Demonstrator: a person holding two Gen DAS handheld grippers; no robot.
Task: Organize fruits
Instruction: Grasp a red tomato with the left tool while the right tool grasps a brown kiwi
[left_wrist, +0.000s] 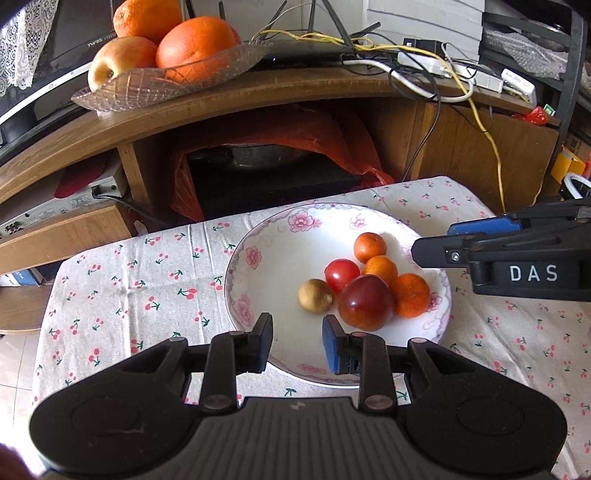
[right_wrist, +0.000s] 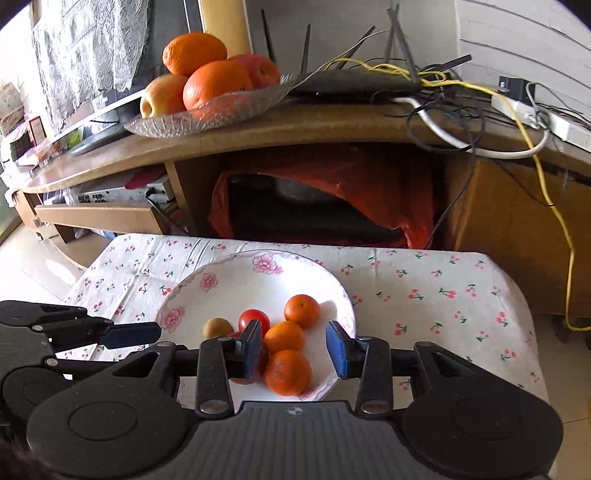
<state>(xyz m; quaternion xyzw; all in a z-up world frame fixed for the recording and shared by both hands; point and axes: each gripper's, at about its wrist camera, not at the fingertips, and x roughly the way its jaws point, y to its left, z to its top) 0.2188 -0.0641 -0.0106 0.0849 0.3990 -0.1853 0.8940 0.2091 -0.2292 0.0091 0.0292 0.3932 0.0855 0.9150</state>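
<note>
While both tongs are held apart and empty, the floral plate (left_wrist: 255, 236) is seen mid-frame | left gripper (left_wrist: 297, 341): over the plate's near rim, brown fruit (left_wrist: 314, 295) and plum (left_wrist: 365, 302) just beyond | right gripper (right_wrist: 294, 347): two tangerines (right_wrist: 283, 337) framed between its fingers.

White flowered plate (left_wrist: 258, 236) on the tabletop, holding three small oranges (left_wrist: 410, 295), a red tomato (left_wrist: 340, 274), a dark red plum (left_wrist: 365, 302), a small brown fruit (left_wrist: 314, 295), all clustered together

Plate (left_wrist: 255, 280) left half free; fruit pile (left_wrist: 369, 284) fills right; shelf edge (left_wrist: 221, 107) overhangs behind.
</note>
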